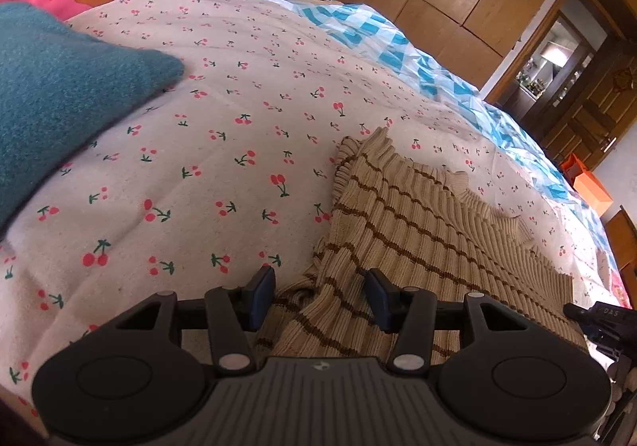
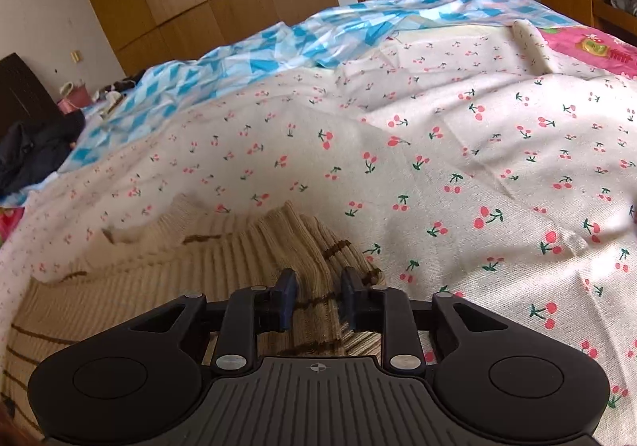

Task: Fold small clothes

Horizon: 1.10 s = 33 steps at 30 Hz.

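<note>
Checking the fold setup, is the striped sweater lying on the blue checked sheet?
No, the sweater lies on the cherry-print blanket; the blue sheet is beyond it.

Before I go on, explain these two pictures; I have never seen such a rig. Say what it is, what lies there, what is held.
No robot: a person holds a two-fingered gripper in each hand, each with a camera looking along its fingers. One picture comes from the left gripper, the other from the right gripper. On a cream bedspread printed with red cherries lie a beige ribbed knit sweater with brown stripes and a teal fuzzy cloth. The left jaws stand open over the sweater; the right jaws are shut on a fold of it.
</note>
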Each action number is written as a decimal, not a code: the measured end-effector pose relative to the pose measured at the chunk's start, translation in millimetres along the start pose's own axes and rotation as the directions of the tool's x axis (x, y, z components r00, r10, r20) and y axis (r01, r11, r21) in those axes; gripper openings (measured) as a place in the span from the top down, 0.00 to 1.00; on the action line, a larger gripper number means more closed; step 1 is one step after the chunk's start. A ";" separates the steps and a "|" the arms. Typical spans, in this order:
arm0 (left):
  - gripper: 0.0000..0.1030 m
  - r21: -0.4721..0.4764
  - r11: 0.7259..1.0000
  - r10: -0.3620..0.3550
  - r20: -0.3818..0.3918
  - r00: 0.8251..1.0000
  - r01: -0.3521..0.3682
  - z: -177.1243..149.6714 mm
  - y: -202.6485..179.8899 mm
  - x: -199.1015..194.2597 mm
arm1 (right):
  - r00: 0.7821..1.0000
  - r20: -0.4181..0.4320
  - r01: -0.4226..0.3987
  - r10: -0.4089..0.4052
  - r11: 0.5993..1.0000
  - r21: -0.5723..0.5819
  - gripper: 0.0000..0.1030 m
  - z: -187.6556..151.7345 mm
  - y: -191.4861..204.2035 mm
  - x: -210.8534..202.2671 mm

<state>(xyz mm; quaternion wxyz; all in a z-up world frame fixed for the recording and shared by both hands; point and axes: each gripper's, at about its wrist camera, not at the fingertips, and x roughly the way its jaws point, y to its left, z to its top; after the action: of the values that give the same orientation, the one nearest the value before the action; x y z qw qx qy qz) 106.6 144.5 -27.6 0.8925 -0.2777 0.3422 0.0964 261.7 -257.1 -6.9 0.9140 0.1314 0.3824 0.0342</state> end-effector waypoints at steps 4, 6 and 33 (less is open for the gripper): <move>0.48 -0.007 1.000 -0.012 0.024 1.000 0.012 0.7 0.1 -4.4 | 0.997 0.067 0.023 -0.026 0.999 0.047 0.97 7.2 -16.4 -19.7; 0.48 0.001 1.000 -0.010 0.040 0.999 0.010 0.9 -1.3 -5.5 | 0.998 0.066 0.019 -0.026 0.995 0.096 0.97 11.1 -25.8 -19.0; 0.48 -0.059 0.998 -0.032 -0.053 0.998 0.029 1.0 14.3 -13.3 | 0.987 -0.014 0.161 -0.162 0.986 -0.042 0.77 -29.7 31.2 -36.7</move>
<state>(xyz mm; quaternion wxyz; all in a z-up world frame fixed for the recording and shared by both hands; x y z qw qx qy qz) 92.1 157.1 -24.2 0.8758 -0.3114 0.3589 0.0851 215.9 -226.7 6.7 0.9128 0.0807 0.3991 -0.0311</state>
